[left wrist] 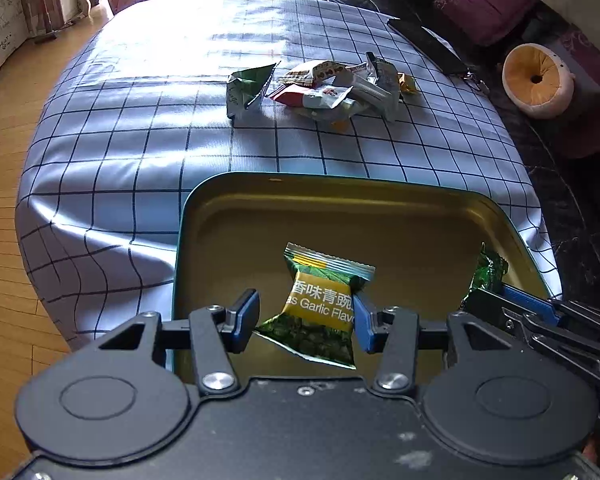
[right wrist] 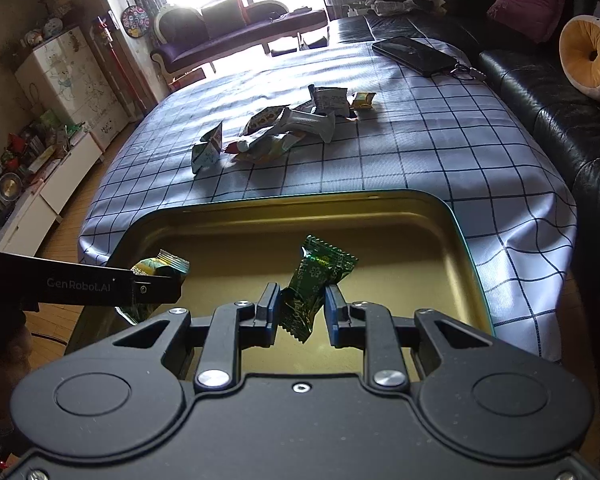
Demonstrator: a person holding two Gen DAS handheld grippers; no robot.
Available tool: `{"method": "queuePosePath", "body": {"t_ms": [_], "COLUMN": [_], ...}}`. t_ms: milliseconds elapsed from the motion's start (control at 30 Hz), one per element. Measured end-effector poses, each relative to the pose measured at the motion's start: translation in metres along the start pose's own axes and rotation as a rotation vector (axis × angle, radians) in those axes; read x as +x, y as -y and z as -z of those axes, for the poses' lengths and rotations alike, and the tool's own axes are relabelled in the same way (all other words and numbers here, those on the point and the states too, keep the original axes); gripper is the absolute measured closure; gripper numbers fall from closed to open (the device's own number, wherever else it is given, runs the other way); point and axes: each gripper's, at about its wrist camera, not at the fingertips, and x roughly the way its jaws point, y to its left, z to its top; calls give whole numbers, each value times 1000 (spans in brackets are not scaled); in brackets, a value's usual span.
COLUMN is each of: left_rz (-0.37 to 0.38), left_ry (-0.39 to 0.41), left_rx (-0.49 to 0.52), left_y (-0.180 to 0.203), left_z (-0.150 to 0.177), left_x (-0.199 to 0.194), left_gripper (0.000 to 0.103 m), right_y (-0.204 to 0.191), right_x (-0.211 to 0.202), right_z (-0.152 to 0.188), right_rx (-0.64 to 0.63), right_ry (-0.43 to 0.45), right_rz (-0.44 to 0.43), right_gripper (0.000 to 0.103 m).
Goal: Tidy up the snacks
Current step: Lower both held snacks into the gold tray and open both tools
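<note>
I have both grippers over the gold-lined tin (left wrist: 228, 216), which sits at the near edge of the desk (left wrist: 148, 128) on a blue checked cloth. My left gripper (left wrist: 306, 316) has its jaws pinching a green and yellow pea packet (left wrist: 320, 300) by its sides, and the packet hangs tilted above the tin's floor. My right gripper (right wrist: 302, 310) has its jaws pressed against a dark green candy wrapper (right wrist: 312, 280), gripping its lower half while the crimped top sticks up and leans to the right. From the left wrist view, the right gripper comes in at the lower right corner with that green wrapper poking up past its blue pads. From the right wrist view, the left gripper's side reaches in from the left with the pea packet at its tip. Farther out on the cloth lies a loose pile of snacks (left wrist: 328, 86), well apart from the tin. A dark phone (right wrist: 414, 56) lies near the far right edge.
</note>
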Motion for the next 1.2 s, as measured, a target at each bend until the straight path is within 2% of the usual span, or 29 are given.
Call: {"method": "queuePosePath", "body": {"t_ms": [233, 300, 500, 867, 1200], "left_rz": [-21, -18, -50, -47, -53], "left_ry": [5, 0, 10, -25, -21], "left_rx": [-16, -19, -8, -10, -6], "left_y": [-2, -3, -1, -1, -1], "left_z": [-2, -2, -1, 0, 0], "left_x": [0, -1, -1, 8, 7], "left_gripper": [53, 56, 55, 54, 54], "right_y": [-7, -8, -7, -6, -6], "right_x": [-2, -3, -2, -2, 0], "right_z": [2, 2, 0, 1, 1], "right_rx": [-34, -42, -32, -24, -20], "right_ry": [-3, -2, -5, -16, -21], "right_rz": [-6, -6, 0, 11, 18], "right_gripper": [70, 70, 67, 66, 66]}}
